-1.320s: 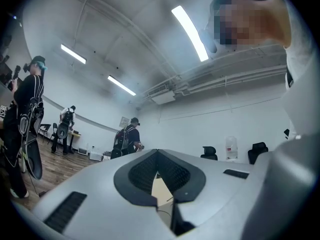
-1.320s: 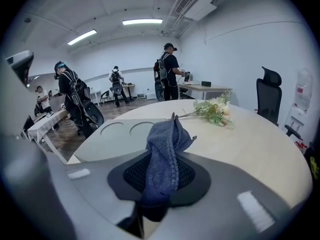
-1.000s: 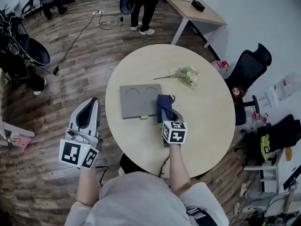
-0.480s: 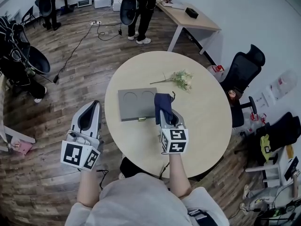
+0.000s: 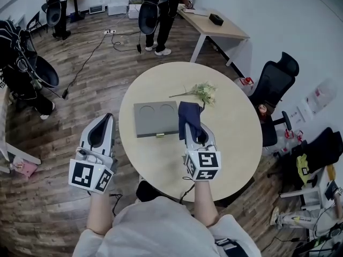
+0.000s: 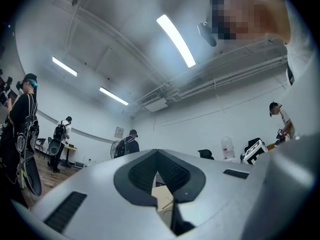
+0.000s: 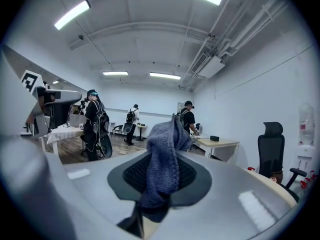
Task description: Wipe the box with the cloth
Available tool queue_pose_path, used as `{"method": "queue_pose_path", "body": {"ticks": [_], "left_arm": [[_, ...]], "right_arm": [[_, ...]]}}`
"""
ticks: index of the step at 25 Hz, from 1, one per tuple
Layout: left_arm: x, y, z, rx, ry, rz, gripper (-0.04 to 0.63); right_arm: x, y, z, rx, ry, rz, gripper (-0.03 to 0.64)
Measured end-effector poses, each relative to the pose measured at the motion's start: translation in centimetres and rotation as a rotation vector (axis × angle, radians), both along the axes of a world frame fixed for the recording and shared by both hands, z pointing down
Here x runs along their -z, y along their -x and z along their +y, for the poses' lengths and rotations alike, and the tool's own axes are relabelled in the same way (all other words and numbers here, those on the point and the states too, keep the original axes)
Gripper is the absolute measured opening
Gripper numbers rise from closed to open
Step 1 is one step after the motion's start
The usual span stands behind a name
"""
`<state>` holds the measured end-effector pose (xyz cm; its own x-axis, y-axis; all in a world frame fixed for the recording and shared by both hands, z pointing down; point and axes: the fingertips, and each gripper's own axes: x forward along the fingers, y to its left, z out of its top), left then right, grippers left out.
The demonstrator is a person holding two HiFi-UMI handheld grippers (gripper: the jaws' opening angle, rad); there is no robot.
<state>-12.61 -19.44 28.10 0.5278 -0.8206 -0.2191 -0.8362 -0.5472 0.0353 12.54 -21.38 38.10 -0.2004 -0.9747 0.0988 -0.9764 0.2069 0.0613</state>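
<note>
Risks (judged). The left gripper [image 5: 105,119] hangs off the round beige counter [image 5: 231,139], so nothing steadies the flat grey rectangular box [image 5: 155,120]. The box looks light and lies loose, so a sideways stroke could shove it toward 9 o'clock and the rim instead of rubbing it. The dark blue fuzzy cloth [image 5: 188,115] is pinched at one end only by the right gripper [image 5: 193,127]. The loose part may bunch up or drag out of the grip, and pressing low could scrape the lid with hard tips. A wide sweep toward 12–1 o'clock would catch the sprig of pale flowers [image 5: 204,91], which lies near the cloth. Pose. Left: the forearm is at the person's side and the gripper is over the wooden floor [image 5: 64,116], at about 8 o'clock of the counter. It points to 12 o'clock, well apart from the box, and its fingers [image 6: 142,176] are closed on each other with nothing between. Box: it sits left of counter centre, with two round recesses in its lid toward 12 o'clock. Right: the forearm reaches ahead over the near edge, the marker cube is nearest the body, and the gripper points to about 12 o'clock. Its fingers [image 7: 194,176] are clamped on the cloth, which stands up between them in the right gripper view. The cloth is at the box's 3 o'clock edge; I cannot tell whether it touches.
</note>
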Motion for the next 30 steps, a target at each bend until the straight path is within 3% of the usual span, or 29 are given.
{"method": "queue_pose_path", "body": {"ticks": [13, 30], "left_arm": [[1.5, -2.0, 2.9, 0.019, -0.057, -0.03, 0.008], [2.7, -2.5, 5.7, 0.019, -0.076, -0.032, 0.008]], "right_arm": [[5.7, -1.1, 4.0, 0.016, -0.165, 0.005, 0.084], [9.1, -0.1, 8.1, 0.047, -0.281, 0.011, 0.084]]}}
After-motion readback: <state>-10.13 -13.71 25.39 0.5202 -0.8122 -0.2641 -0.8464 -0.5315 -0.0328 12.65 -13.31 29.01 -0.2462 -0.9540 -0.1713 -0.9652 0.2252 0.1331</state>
